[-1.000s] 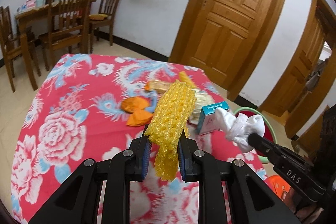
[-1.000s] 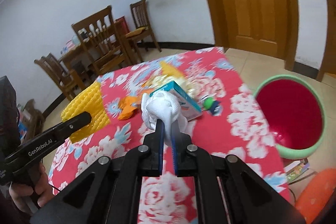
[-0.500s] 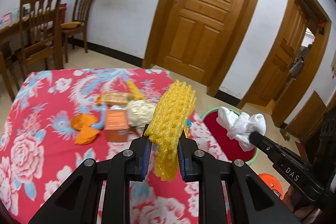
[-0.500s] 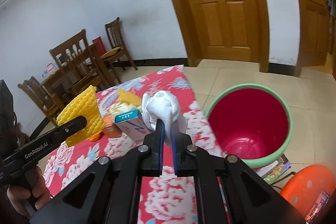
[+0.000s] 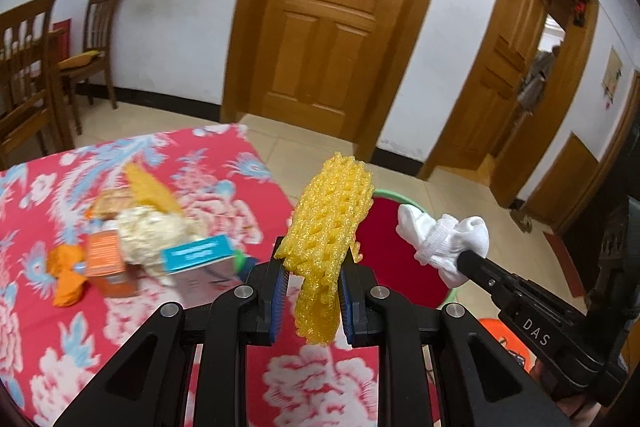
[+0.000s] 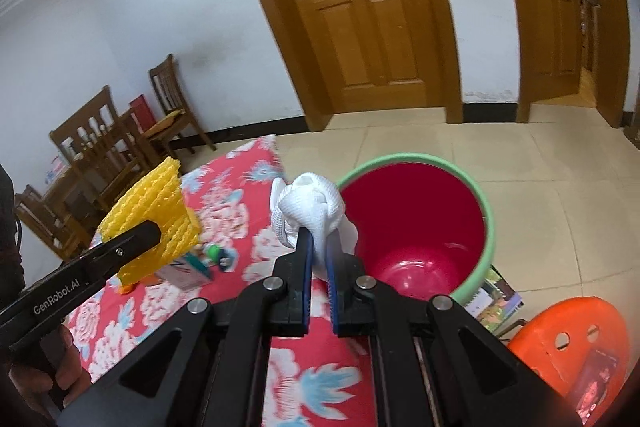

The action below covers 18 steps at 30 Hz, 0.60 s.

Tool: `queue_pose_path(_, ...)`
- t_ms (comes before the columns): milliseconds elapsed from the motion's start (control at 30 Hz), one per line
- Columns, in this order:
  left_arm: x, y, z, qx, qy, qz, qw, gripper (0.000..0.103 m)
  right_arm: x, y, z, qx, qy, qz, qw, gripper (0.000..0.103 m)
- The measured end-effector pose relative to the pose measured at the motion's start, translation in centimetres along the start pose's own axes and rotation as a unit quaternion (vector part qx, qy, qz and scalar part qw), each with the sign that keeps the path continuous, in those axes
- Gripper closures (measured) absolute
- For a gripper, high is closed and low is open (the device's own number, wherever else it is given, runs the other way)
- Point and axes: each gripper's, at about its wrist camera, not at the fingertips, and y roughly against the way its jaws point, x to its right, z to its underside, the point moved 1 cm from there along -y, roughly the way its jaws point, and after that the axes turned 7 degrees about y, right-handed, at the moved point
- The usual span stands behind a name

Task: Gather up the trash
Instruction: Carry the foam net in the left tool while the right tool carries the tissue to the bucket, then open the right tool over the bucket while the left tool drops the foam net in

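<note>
My left gripper [image 5: 313, 259] is shut on a yellow foam net [image 5: 330, 219], held above the table's right edge; it also shows in the right wrist view [image 6: 152, 219]. My right gripper [image 6: 318, 247] is shut on a crumpled white cloth [image 6: 314, 207], held beside the near rim of the red bin with a green rim [image 6: 416, 219] on the floor. The cloth [image 5: 444, 239] and the bin [image 5: 394, 259] also show in the left wrist view.
On the red floral tablecloth [image 5: 60, 347] lie a teal box [image 5: 198, 253], an orange box [image 5: 106, 259], a cream wad [image 5: 154, 233], orange peel [image 5: 66, 271] and a yellow wrapper [image 5: 150, 189]. An orange stool [image 6: 568, 351] stands right of the bin. Wooden chairs [image 6: 100, 147] stand far left.
Both grippers have swung right, from over the table toward the bin, still holding the foam net and the cloth. The bin now fills more of the right wrist view.
</note>
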Motion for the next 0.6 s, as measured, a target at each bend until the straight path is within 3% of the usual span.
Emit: queue_pose_path(600, 4.2, -10.7, 1.6, -0.09, -0.047, -0.01, 0.9948, 0.081, 6.7, -4.2, 1.5, -0.052, -0.071, 0.053, 0.995, 0.094)
